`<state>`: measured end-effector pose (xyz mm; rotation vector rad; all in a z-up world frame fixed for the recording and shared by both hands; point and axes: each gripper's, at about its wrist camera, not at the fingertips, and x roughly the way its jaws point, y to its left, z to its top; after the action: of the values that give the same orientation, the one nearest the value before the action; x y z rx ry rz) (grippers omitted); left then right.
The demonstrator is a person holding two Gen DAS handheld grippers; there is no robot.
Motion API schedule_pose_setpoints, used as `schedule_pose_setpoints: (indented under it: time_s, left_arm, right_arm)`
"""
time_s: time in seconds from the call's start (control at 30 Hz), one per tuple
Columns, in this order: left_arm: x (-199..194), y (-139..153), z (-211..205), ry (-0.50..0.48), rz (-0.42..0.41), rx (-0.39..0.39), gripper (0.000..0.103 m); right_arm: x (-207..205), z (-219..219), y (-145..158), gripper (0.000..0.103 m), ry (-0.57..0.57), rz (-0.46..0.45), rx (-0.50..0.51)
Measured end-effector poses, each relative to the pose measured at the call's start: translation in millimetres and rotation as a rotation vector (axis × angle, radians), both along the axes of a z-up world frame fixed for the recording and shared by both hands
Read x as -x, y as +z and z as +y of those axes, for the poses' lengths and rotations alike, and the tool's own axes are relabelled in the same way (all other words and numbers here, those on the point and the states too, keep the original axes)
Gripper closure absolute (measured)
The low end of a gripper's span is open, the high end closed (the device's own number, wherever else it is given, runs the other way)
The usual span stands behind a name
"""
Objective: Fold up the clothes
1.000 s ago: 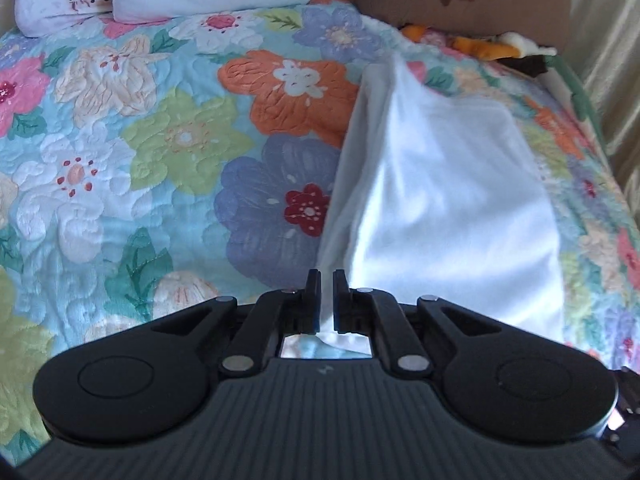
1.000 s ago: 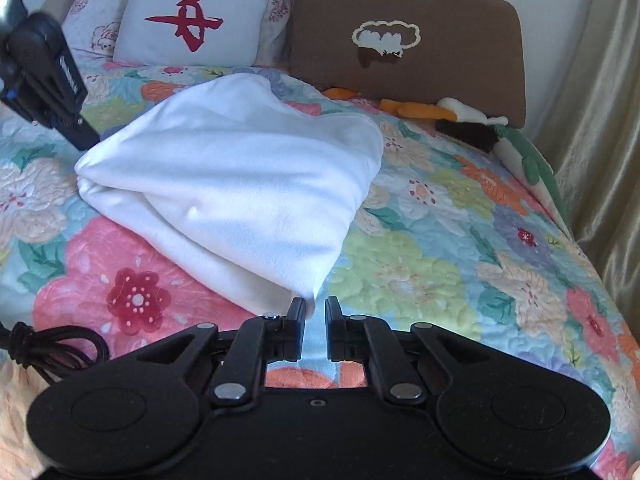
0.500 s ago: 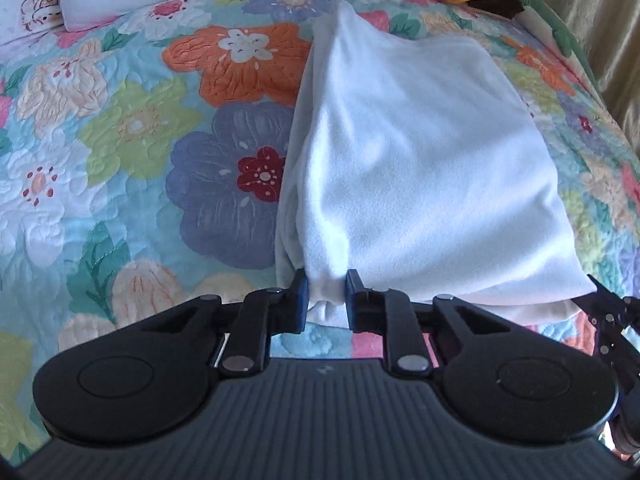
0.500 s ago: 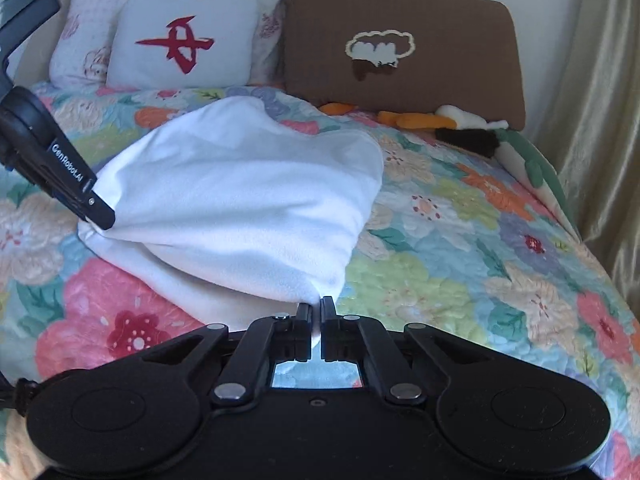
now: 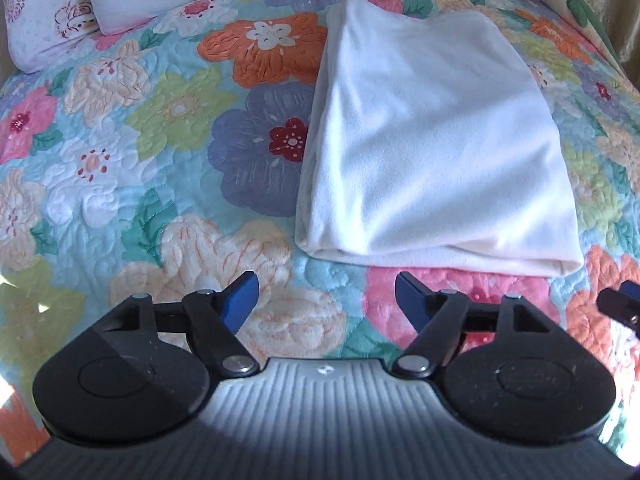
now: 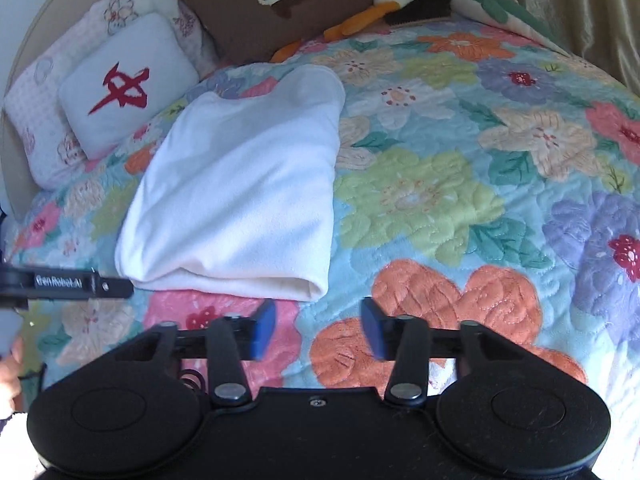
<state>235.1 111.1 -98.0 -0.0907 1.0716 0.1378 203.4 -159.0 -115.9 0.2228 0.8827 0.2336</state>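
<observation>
Soft white fleece garment (image 5: 432, 140), folded rectangular, on quilted bedspread (image 5: 160, 128).

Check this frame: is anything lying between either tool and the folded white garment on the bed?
Nothing visible. Only bare floral quilt separates the open left tool and open right tool from the white garment; both have just opened, empty.

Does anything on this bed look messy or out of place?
Nothing much. The white cloth lies folded on the floral quilt, though its far corner bulges slightly. Both grippers are open and clear of it.
</observation>
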Motion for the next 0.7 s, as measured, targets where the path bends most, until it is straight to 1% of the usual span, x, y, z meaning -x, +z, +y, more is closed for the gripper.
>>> schedule_pose_setpoints:
  time_s: [0.03,0.1,0.2,0.3,0.37,0.4,0.43,0.53,0.57,0.6,0.63,0.7]
  left_arm:
    - [3,5,-3,0.007,-0.008,-0.006,0.028]
    - [10,14,-8,0.013,-0.026,0.007,0.017]
    - [20,22,-17,0.006,-0.042,0.044,0.009]
    - [21,25,-35,-0.064,-0.016,0.009,0.008]
    - [28,34,-44,-0.067,-0.037,-0.053,0.008]
    - [31,39,-48,-0.066,-0.048,-0.071,0.008]
    - [35,46,-48,-0.059,-0.059,-0.059,0.008]
    - [51,70,-39,0.001,-0.113,0.022,0.008]
    - [58,78,-37,0.013,-0.13,0.04,0.005]
    - [64,86,-35,0.019,-0.146,0.052,0.001]
    - [71,93,-36,0.01,-0.163,0.048,0.0]
    - [82,102,-41,-0.011,-0.185,0.013,0.0]
  right_arm:
    - [1,0,5,0.042,0.002,-0.01,0.002]
    - [3,2,19,0.042,0.027,-0.022,0.029]
    - [9,4,42,0.041,0.073,-0.047,0.045]
    - [15,6,69,0.04,0.147,-0.054,0.055]
    - [19,7,86,0.04,0.206,-0.051,0.07]
    - [21,8,93,0.04,0.221,-0.051,0.085]
    - [23,9,101,0.04,0.235,-0.051,0.099]
    - [31,10,123,0.04,0.269,-0.035,0.122]
    - [33,11,129,0.04,0.287,-0.021,0.114]
    - [35,12,134,0.04,0.304,-0.004,0.11]
    - [37,14,138,0.04,0.316,0.02,0.114]
    - [43,20,143,0.04,0.34,0.055,0.142]
